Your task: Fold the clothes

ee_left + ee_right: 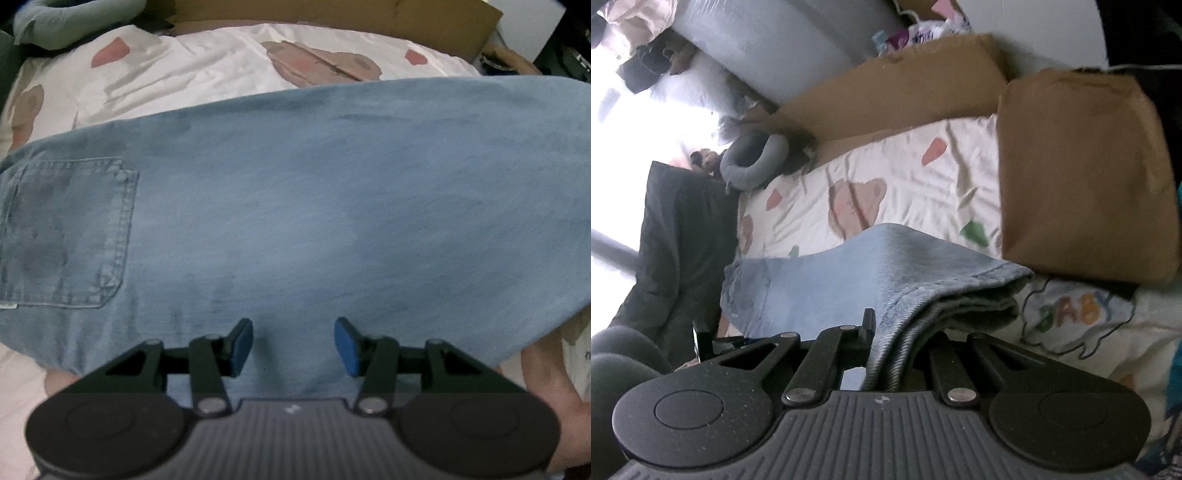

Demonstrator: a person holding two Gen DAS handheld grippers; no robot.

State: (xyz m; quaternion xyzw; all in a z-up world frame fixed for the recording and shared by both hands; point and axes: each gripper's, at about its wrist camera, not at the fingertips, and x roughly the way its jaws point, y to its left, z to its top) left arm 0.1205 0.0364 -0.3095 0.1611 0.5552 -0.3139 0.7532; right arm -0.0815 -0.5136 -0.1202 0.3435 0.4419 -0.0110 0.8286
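Left wrist view: the jeans (314, 206) lie spread flat across the patterned bedsheet (207, 70), back pocket (66, 232) off to the left, and the left gripper (293, 347) hovers just over the near edge with its blue pads (242, 345) standing apart, nothing between them. Over to the right wrist view: the right gripper (886, 354) is clamped on the hem end of the jeans (849, 273), the doubled denim bunched between its fingers and lifted off the sheet (905, 177) in a ridge. By my reading a fold is in progress, with the held end being carried over the rest of the garment; the next move calls for keeping that clamp firm while the free gripper pins or steadies the flat part so the layers land square. Watch the surroundings: a brown bag (1082, 173) sits just beside the lifted end, a cardboard box (897, 85) lines the far edge, and a grey neck pillow (753, 158) rests at the corner.
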